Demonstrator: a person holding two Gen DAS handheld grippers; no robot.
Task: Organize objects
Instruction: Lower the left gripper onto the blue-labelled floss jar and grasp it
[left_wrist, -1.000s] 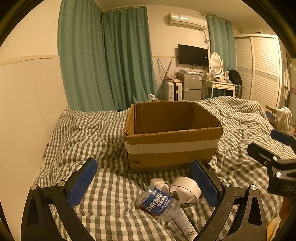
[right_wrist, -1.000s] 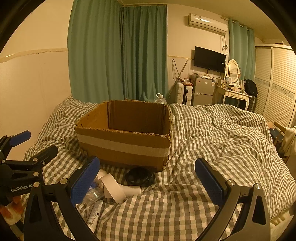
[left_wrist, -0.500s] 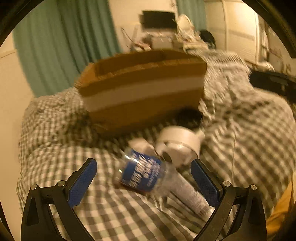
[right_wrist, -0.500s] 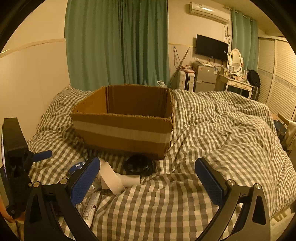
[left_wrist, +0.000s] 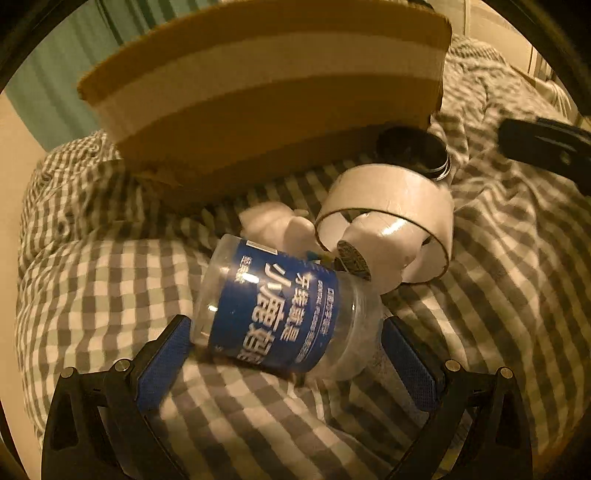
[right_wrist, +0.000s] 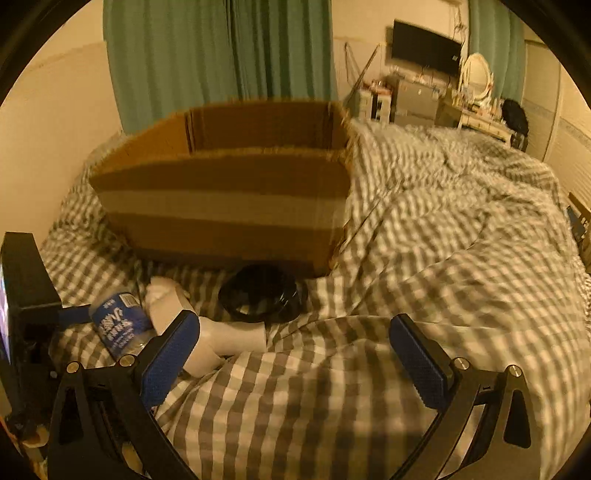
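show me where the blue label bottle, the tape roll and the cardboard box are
blue-label bottle (left_wrist: 280, 314), left wrist view, on the blue label.
tape roll (left_wrist: 391, 192), left wrist view, on the white outer band.
cardboard box (right_wrist: 221, 206), right wrist view, on the pale strip across its front wall.

On the blanket (right_wrist: 424, 258): box (right_wrist: 229, 206) at 12 o'clock in both views. In the left wrist view, bottle (left_wrist: 280, 314) lying between the left gripper (left_wrist: 284, 350) fingers at 6 o'clock; tape roll (left_wrist: 391, 221) just beyond at 1 o'clock, touching the bottle's far end; black ring (left_wrist: 413, 151) behind that, against the box. Right gripper (right_wrist: 295, 350) at 6 o'clock in its own view, ring just ahead.
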